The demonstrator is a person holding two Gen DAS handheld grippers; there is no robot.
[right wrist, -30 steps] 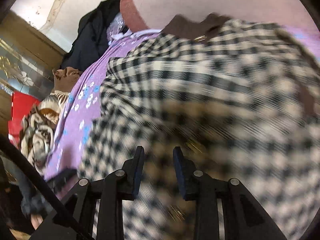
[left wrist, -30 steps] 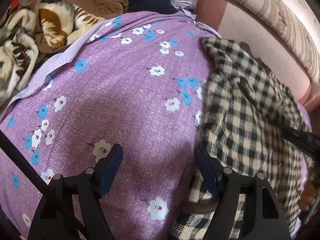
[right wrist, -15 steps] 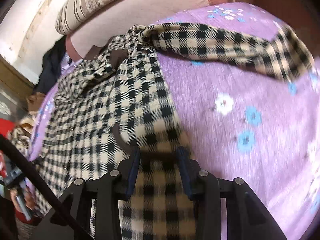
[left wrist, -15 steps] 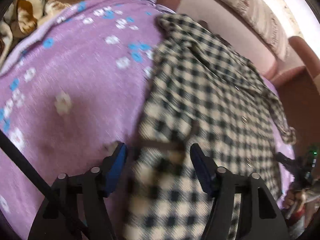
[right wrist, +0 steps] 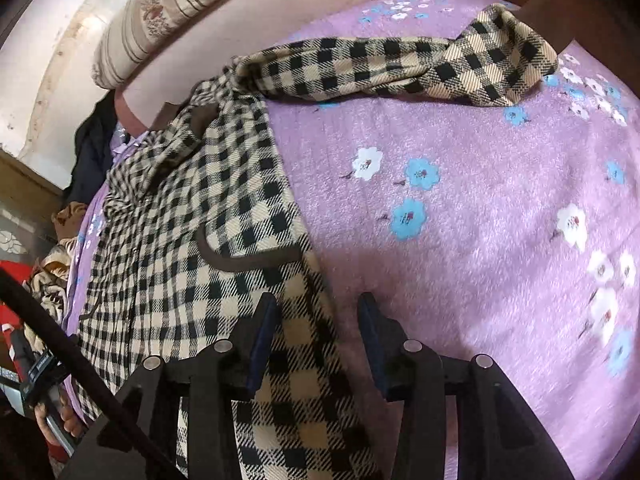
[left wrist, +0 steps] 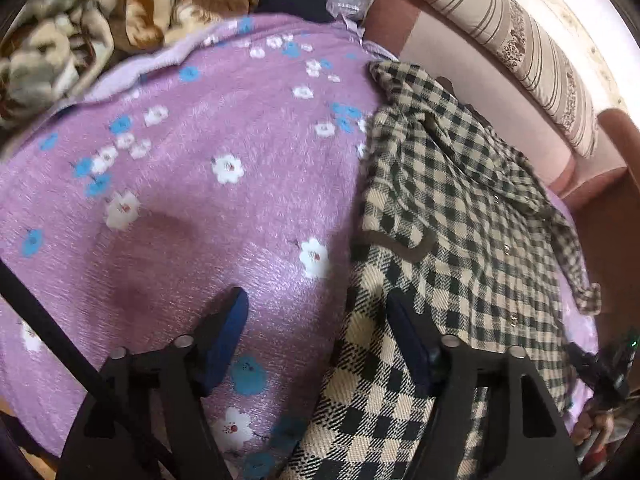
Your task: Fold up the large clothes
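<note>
Left wrist view: left gripper (left wrist: 316, 328) jaws spread wide, nothing pinched; its left finger hangs over the purple floral blanket (left wrist: 192, 208), its right finger lies against the hem edge of the checked shirt (left wrist: 460, 208). The shirt lies spread flat on the blanket, right of centre, collar toward the pink sofa back (left wrist: 472, 80), one sleeve trailing to the far right. Rumpled brown-and-cream blanket (left wrist: 60, 40) at upper left; striped bolster (left wrist: 520, 48) at upper right. Right wrist view: right gripper (right wrist: 316, 320) jaws likewise apart, gripping nothing; left finger rests over the shirt (right wrist: 192, 208) hem, right finger over bare blanket (right wrist: 480, 208). A twisted sleeve (right wrist: 400, 68) stretches across the top.
</note>
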